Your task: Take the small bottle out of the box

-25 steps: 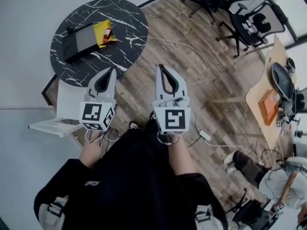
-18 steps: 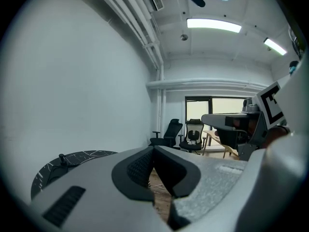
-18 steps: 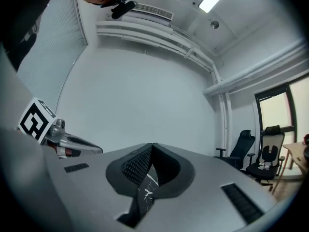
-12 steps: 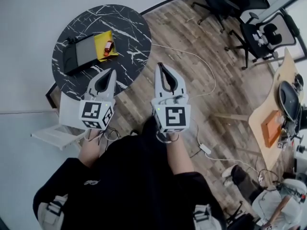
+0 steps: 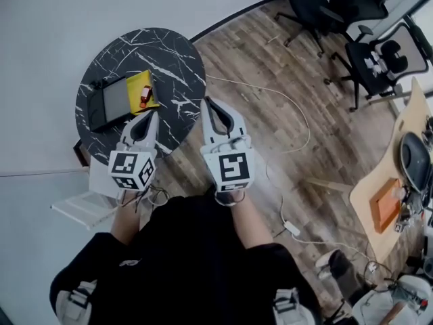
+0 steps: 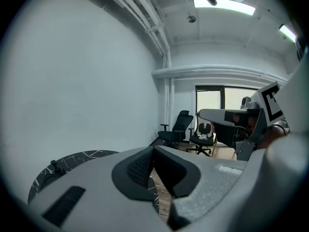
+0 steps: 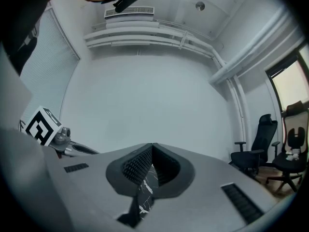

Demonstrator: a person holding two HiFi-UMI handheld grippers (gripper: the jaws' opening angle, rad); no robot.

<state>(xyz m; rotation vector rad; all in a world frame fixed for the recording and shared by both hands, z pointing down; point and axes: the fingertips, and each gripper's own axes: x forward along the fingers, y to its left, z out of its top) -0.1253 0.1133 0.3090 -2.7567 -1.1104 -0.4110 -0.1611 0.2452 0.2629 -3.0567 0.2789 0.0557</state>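
Note:
A round black marble table [image 5: 172, 63] stands at the upper left of the head view. On it lies a yellow open box [image 5: 137, 84] with a small orange bottle [image 5: 145, 97] in it, next to a flat dark grey case [image 5: 111, 101]. My left gripper [image 5: 150, 114] hovers over the table's near edge, just short of the box, shut and empty. My right gripper [image 5: 208, 102] is beside the table's right edge, shut and empty too. In the left gripper view the fingertips [image 6: 154, 148] meet, and the same shows in the right gripper view [image 7: 152, 145].
Black office chairs [image 5: 318, 5] stand at the upper right on the wooden floor. A white cable [image 5: 284, 100] runs across the floor. A wooden desk [image 5: 389, 195] is at the right edge. A white low shelf [image 5: 81, 208] sits under the table's near left side.
The table has come lower and closer in the head view. Both grippers have shifted left toward it, the left one now over its edge. Both stayed shut.

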